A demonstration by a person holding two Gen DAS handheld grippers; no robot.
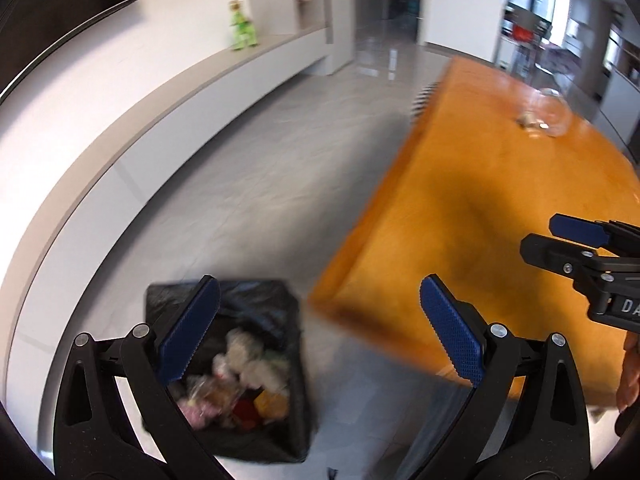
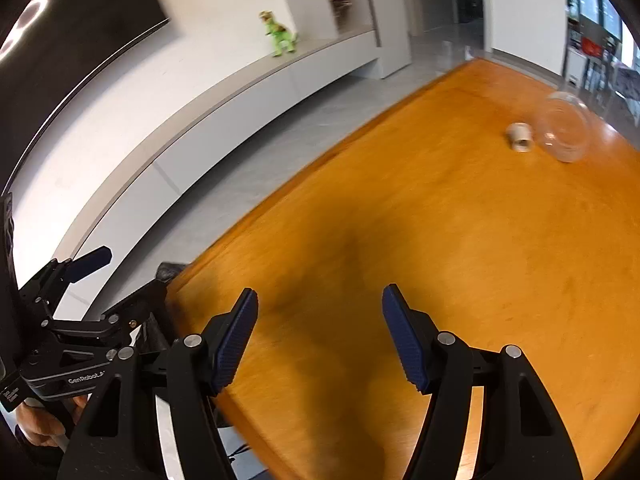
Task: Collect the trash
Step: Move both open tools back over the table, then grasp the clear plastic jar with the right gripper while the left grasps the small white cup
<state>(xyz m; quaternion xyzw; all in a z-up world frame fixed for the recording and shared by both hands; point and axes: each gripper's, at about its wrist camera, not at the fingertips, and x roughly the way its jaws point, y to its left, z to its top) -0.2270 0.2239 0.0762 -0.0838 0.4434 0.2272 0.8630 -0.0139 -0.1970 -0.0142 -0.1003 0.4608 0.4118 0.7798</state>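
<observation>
1. While both frames are smeared with blur, the layout reads clearly: an orange wooden table [image 2: 440, 240] fills the right wrist view, with grey tiled floor [image 1: 260, 184] beyond its edge.
2. Left gripper [image 1: 320, 332]: jaws apart, nothing between the blue pads. Through the gap, at 6 o'clock in its view, sits the trash bin [image 1: 256, 432], lined with a black bag.
3. Bin holds mixed trash [image 1: 240, 384]: white crumpled pieces, something pink, red and yellow scraps. It stands on the floor just beside the table's near corner.
4. Right gripper [image 2: 318, 336]: jaws apart, empty, hanging over bare tabletop.
5. At 2 o'clock in the right wrist view, far across the table: a small white cup [image 2: 520, 138] lying on its side, and close beside it a clear glass bowl [image 2: 568, 128], tilted.
6. At 12 o'clock in the right wrist view, a green toy dinosaur [image 2: 280, 38] stands on a long white wall ledge [image 2: 224, 96].
7. A hand [image 2: 40, 424] shows at 8 o'clock in the right wrist view, gripping the left tool's handle.
</observation>
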